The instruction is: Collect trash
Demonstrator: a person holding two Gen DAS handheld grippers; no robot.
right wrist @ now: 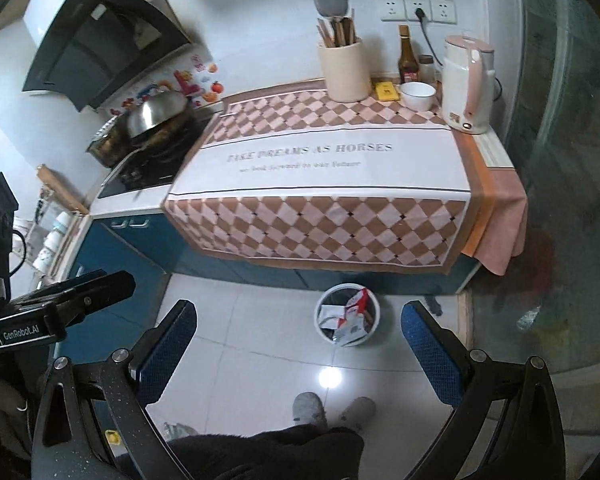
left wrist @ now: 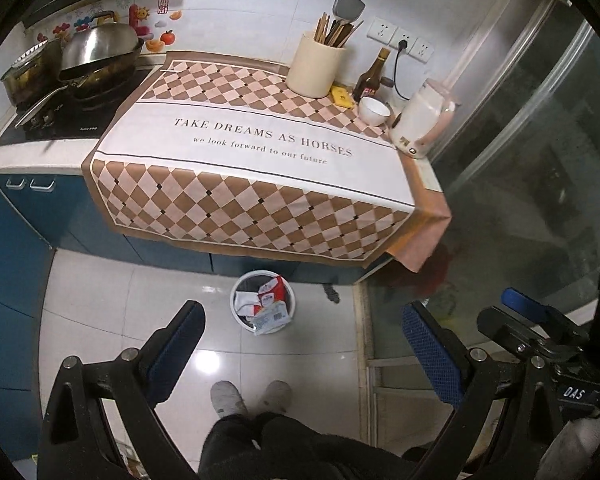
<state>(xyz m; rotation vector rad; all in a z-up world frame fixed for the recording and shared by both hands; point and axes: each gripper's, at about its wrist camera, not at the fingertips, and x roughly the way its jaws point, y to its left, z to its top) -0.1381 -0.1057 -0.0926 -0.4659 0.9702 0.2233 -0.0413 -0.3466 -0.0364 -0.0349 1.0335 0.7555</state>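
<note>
Both grippers hang above a tiled kitchen floor, fingers spread wide and holding nothing: the left gripper (left wrist: 300, 344) and the right gripper (right wrist: 300, 336) each frame a white trash bin (left wrist: 263, 307) (right wrist: 347, 315) on the floor below the counter, already stuffed with red-and-white wrappers (left wrist: 269, 300) (right wrist: 352, 312). The left view catches the right tool at 4 o'clock, lettered "DAS"; the right view shows the left tool at 9 o'clock, marked "GenRobot.AI" — plus a range hood (right wrist: 96, 40) at 10 o'clock. On the counter, a checked cloth (left wrist: 256, 160) (right wrist: 324, 184) reads "TAKE DREAMS AS HORSES — we look forward to our future". A kettle (left wrist: 420, 120) (right wrist: 468, 84) stands at 1 o'clock.
</note>
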